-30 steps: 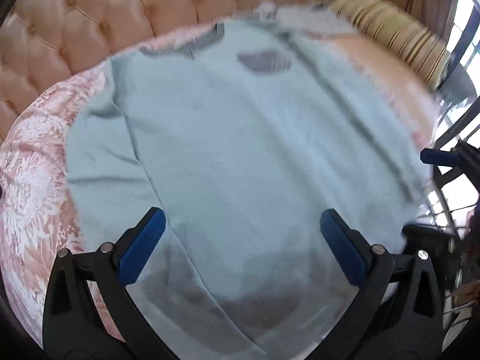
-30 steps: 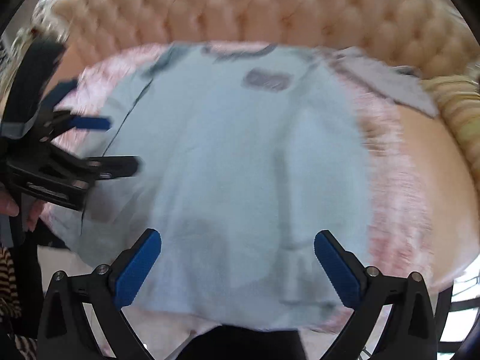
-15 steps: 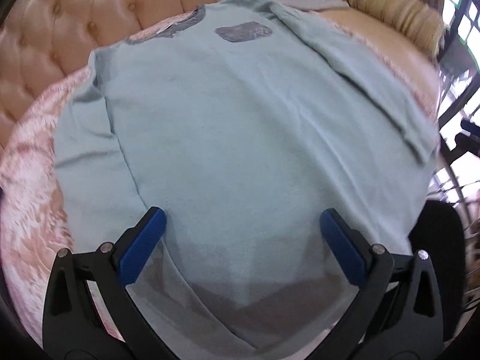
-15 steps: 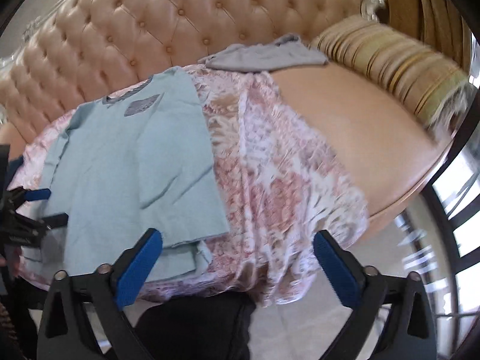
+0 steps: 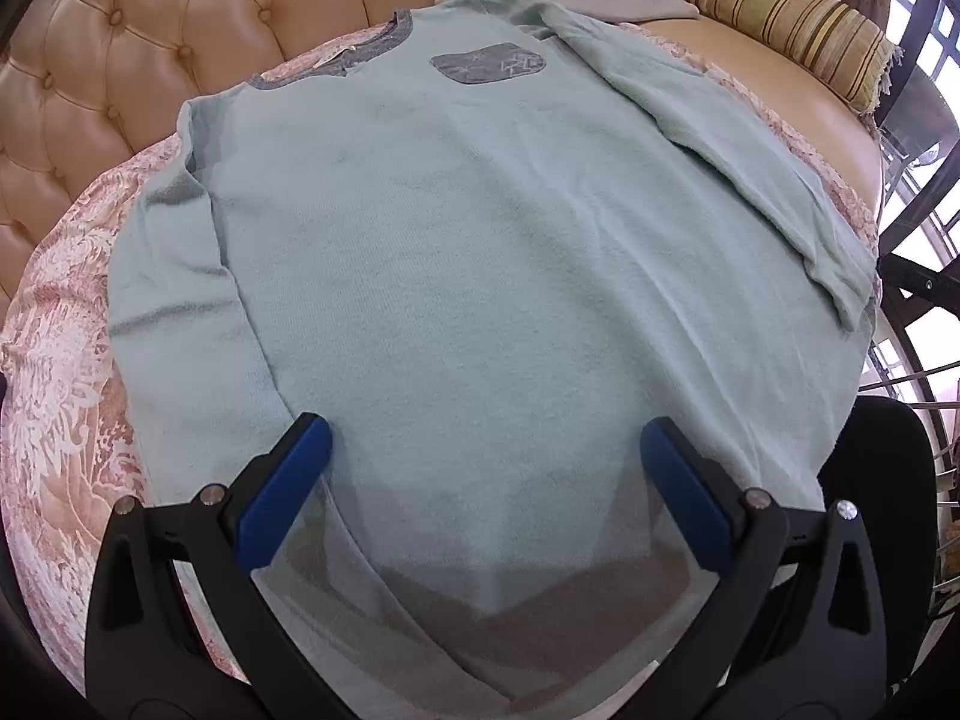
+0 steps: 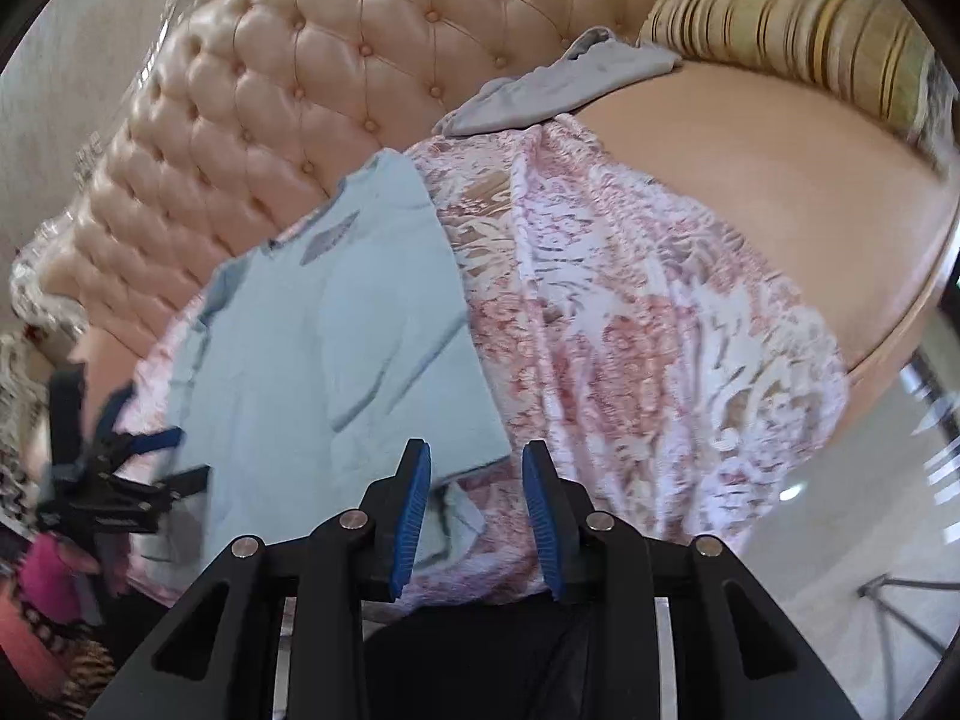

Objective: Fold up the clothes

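The light blue shirt (image 5: 480, 276) lies flat, front up, straight ahead of your left gripper (image 5: 485, 456), whose jaws stand spread wide above its lower part with nothing between the blue pads (image 5: 282, 483). Beyond that gripper the shirt runs up to a grey collar (image 5: 384, 48) and a grey chest pocket (image 5: 487, 68); one sleeve lies to the left of the gripper, the other is folded along the shirt's right edge.

Your right gripper (image 6: 477, 468) is closing, its jaws now narrow. I cannot tell whether the pads (image 6: 411, 516) already press on cloth; the shirt's bottom right corner (image 6: 462, 516) shows in the gap between them. Left of this gripper the shirt (image 6: 336, 360) spreads away, and your left gripper (image 6: 168, 456) shows at its far left edge.

Under the shirt, and to the right of the right gripper, is a pink-and-white patterned cover (image 6: 630, 324) draped over a sofa seat (image 6: 780, 180). Further out, a grey garment (image 6: 558, 90) lies against the tufted backrest (image 6: 336, 78), with a striped bolster (image 6: 780, 18) beyond it.
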The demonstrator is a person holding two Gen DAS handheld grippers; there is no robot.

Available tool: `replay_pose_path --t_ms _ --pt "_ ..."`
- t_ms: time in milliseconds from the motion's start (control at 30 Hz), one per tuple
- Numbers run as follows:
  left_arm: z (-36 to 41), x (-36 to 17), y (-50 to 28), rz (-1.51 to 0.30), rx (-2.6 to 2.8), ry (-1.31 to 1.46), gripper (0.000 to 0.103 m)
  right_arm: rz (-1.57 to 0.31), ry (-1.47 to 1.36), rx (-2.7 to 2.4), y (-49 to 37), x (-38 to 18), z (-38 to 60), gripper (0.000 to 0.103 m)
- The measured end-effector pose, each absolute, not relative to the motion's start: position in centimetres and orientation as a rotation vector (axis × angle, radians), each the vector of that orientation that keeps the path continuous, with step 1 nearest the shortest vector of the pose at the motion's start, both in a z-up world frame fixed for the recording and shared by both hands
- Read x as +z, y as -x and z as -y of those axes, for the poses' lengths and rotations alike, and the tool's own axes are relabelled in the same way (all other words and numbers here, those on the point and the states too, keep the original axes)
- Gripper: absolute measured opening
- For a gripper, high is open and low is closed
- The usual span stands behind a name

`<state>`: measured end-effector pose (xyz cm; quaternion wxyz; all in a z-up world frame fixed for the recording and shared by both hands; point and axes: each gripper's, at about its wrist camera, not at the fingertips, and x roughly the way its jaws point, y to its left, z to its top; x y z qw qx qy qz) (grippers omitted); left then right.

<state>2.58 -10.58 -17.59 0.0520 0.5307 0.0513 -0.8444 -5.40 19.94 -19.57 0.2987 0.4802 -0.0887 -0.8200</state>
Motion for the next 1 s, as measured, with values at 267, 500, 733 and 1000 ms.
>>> replay_pose_path --t_ms 267,500,733,1000 --pt "10.8 -17.9 -2.5 -0.152 -2.575 -1.600 0.103 0.401 -1.310 -2.109 6.1 -21.5 -20.8 0.036" --pt "10.5 -17.8 -2.7 -0.149 -2.586 -1.583 0.103 0.463 -1.256 -2.069 6.6 -21.9 -20.6 0.035" --pt "10.4 -17.8 -2.7 -0.149 -2.588 -1.579 0.103 0.344 -1.241 -2.133 6.5 -20.9 -19.4 0.004" --pt "10.2 -17.4 -3.6 -0.149 -2.588 -1.582 0.103 -0.018 -1.141 -2.255 5.4 -14.9 -16.7 0.004"
